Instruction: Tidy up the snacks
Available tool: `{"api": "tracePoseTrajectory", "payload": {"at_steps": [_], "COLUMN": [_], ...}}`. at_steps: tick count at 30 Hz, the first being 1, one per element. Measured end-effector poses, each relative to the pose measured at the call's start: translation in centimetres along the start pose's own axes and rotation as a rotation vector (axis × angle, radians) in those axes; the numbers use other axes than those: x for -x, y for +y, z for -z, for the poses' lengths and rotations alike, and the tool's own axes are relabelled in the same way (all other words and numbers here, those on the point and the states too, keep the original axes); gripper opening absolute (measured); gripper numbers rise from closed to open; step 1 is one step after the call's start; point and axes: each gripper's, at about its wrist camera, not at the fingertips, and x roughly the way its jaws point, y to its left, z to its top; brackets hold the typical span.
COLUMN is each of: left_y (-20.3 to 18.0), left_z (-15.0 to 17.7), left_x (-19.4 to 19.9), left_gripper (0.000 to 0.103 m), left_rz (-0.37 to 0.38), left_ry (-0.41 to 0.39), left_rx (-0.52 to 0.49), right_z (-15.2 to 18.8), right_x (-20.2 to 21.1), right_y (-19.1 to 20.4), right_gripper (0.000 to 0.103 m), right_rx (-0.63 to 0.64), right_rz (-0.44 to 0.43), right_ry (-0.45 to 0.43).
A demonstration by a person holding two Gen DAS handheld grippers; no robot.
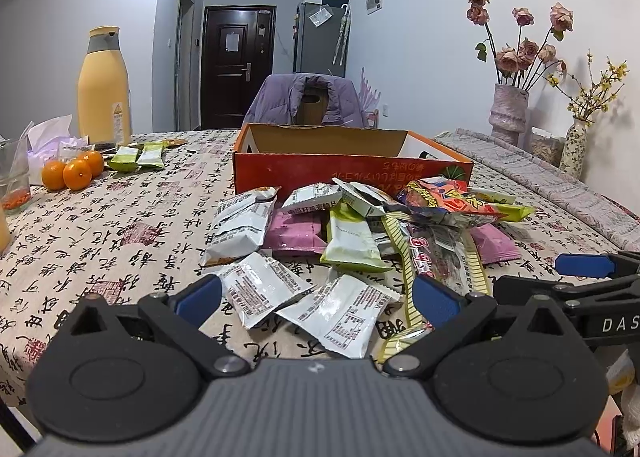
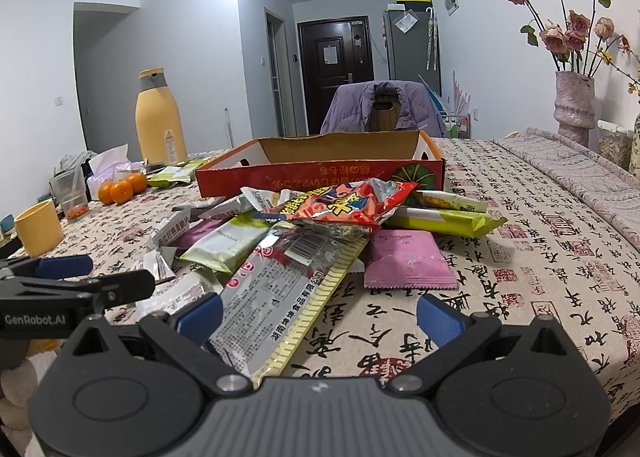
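Observation:
A heap of snack packets lies on the patterned tablecloth in front of an orange cardboard box (image 1: 352, 171) (image 2: 320, 177). White packets (image 1: 340, 313) sit nearest my left gripper (image 1: 318, 299), which is open just above them. A long yellow-edged packet (image 2: 280, 289) runs between the fingers of my right gripper (image 2: 320, 315), which is also open. A red crisp bag (image 2: 344, 203) (image 1: 444, 197) tops the heap, with pink packets (image 2: 406, 259) (image 1: 296, 233) and green ones (image 1: 352, 243) around it. The right gripper shows at the right edge of the left wrist view (image 1: 592, 269).
A yellow flask (image 1: 104, 89) (image 2: 160, 121), oranges (image 1: 72, 171), a plastic cup (image 1: 14, 177) and a yellow mug (image 2: 38, 227) stand at the left. Vases of dried flowers (image 1: 510, 113) (image 2: 574, 105) line the right. A chair with a purple jacket (image 1: 304, 99) stands behind the box.

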Motion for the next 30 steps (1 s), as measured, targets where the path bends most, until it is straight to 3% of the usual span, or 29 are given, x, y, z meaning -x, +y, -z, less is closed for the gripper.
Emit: {"api": "tracePoseTrajectory", "payload": {"at_steps": [11, 21, 30], "left_y": [0.7, 2.7, 4.0], "left_z": [0.1, -0.1, 0.0], "left_x": [-0.3, -0.7, -1.1], "left_gripper": [0.103, 0.103, 0.103], "left_rz": [-0.020, -0.082, -0.093], "left_ry": [0.004, -0.004, 0.005], "left_rx": [0.016, 0.050, 0.066], "right_z": [-0.2, -1.3, -1.0], "right_x": [-1.0, -3.8, -6.8], "right_y": [1.2, 3.6, 4.7], "right_gripper": [0.103, 0.103, 0.093], "right_rx": [0.031, 0.065, 0.078], "right_rz": [0.020, 0.027, 0.097], "right_ry": [0.020, 0.044, 0.100]}}
